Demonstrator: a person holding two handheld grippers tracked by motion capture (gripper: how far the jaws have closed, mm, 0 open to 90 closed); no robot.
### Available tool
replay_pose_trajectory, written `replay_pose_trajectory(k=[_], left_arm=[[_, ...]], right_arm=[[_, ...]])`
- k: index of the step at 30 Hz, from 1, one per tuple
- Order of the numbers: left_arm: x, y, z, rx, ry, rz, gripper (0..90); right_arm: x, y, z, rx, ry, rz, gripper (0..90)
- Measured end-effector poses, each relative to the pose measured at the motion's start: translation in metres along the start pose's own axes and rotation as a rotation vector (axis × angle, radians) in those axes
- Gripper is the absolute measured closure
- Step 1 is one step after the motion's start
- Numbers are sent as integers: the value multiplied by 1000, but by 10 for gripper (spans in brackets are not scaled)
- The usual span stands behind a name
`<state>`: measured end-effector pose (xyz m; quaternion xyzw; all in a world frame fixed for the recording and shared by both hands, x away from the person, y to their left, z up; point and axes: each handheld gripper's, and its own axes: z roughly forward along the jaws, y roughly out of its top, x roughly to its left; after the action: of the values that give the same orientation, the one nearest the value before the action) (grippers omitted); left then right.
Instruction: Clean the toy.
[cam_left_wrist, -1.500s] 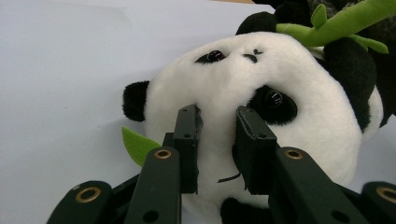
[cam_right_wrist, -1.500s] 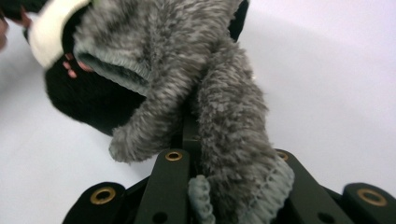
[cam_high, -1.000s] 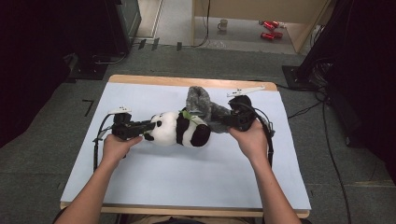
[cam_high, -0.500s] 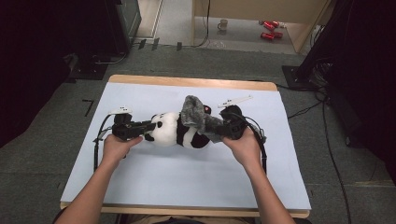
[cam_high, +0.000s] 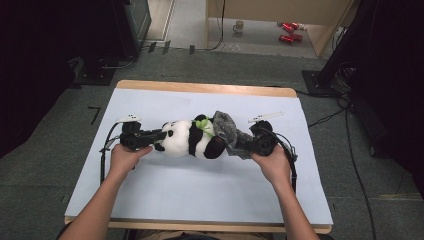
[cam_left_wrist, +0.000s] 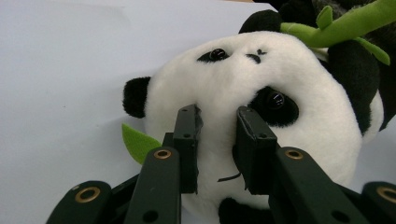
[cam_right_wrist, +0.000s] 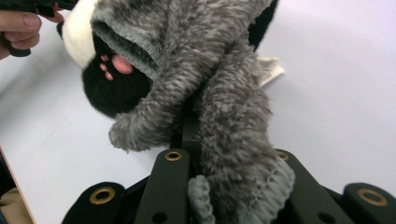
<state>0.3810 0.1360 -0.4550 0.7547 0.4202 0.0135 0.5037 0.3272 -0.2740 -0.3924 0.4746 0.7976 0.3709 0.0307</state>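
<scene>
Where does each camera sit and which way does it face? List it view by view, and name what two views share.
High view: above the person's side of the table, facing forward and down; both forearms, left hand and right hand show.
Left gripper view: on the left claw, looking along its jaws pinching the panda's face.
Right gripper view: on the right claw, looking along its jaws shut on the grey garment; the other hand's fingers show.
Shared: the panda appears in all three.
</scene>
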Motion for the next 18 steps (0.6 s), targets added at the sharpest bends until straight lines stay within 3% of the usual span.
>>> replay_pose_trajectory(k=[4, 10, 14, 18], left_arm=[[0, 1, 0, -7, 3, -9, 717], [1, 5, 0, -5, 5, -23, 715], [2, 9, 1, -10, 8, -26, 707], [3, 9, 0, -18, 5, -23, 696]], right_arm=[[9, 4, -19, -59, 6, -17, 794], [39, 27, -40, -127, 57, -89, 793], [65, 42, -31, -113, 100, -151, 793], [79, 44, -2, -36, 100, -196, 794]])
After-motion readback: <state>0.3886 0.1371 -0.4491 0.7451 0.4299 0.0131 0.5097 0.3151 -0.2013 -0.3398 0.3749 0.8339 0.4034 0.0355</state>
